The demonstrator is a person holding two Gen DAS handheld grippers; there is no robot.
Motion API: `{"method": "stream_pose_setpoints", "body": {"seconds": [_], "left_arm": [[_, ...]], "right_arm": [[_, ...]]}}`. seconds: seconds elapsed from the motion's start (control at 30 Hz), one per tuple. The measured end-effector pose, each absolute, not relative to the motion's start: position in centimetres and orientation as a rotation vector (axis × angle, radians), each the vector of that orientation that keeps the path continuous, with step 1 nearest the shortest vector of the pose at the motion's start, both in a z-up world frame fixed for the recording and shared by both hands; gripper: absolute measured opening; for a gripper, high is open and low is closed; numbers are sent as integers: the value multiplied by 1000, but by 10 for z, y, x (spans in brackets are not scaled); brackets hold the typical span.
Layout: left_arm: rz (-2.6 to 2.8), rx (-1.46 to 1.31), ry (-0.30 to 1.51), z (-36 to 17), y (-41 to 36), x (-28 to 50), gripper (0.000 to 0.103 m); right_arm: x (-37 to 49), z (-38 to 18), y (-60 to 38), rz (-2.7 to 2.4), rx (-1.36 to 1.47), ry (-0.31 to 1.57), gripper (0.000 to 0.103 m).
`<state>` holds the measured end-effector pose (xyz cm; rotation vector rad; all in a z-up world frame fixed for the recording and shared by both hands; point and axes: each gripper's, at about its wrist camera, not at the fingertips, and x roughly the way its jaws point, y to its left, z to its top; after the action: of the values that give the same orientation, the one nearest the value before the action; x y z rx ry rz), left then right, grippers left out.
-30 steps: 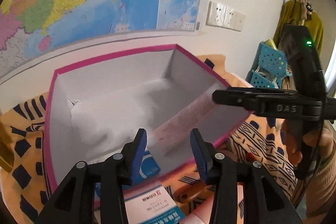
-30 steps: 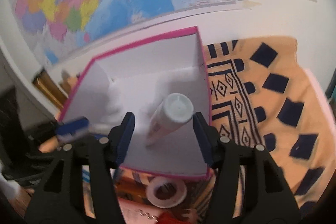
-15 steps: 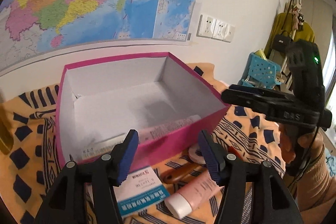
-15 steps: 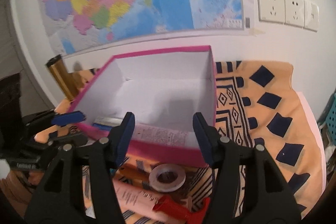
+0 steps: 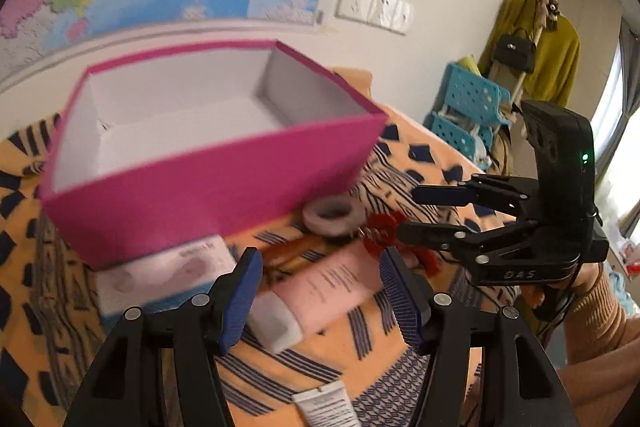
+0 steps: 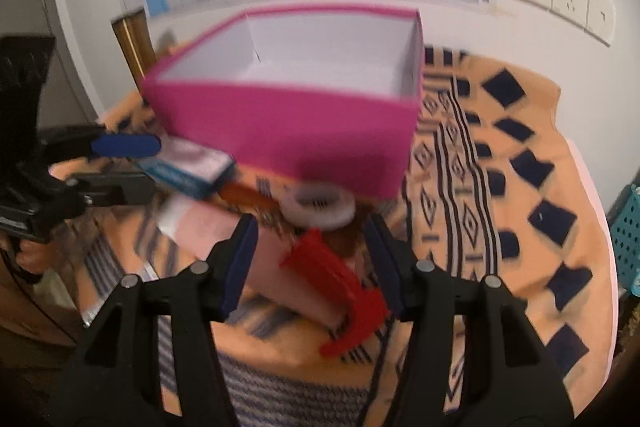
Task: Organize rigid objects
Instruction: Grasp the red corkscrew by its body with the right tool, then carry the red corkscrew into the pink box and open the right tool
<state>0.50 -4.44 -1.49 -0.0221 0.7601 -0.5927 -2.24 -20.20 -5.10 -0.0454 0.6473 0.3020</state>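
Left gripper (image 5: 320,291) hanging with jaws spread, nothing between them, over the pink tube (image 5: 320,287) lying on the patterned cloth (image 5: 400,347). Right gripper (image 6: 310,259) likewise gaping and empty, hovering above the red clip (image 6: 336,291). White tape roll (image 6: 320,207) sitting just in front of the magenta box (image 6: 288,131); blue-and-white carton (image 5: 168,271) lying against the box's near wall. Frames are blurring.
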Motion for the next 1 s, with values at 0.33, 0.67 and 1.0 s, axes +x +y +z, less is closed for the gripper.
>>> {"method": "stream_pose_setpoints", "body": {"seconds": [0.33,0.67,1.0], "left_arm": [[-631,-17,820,-34,-65,5,62],[-647,-21,844,-41,-73,9,62],[-693,-22,846,-41,-78,9,62]], "right_arm": [[-18,-81,-192,282,-170,698,45],[-17,-80,-192,303,-187,701,34],[-32,-60,-207,384,-2,667,27]]}}
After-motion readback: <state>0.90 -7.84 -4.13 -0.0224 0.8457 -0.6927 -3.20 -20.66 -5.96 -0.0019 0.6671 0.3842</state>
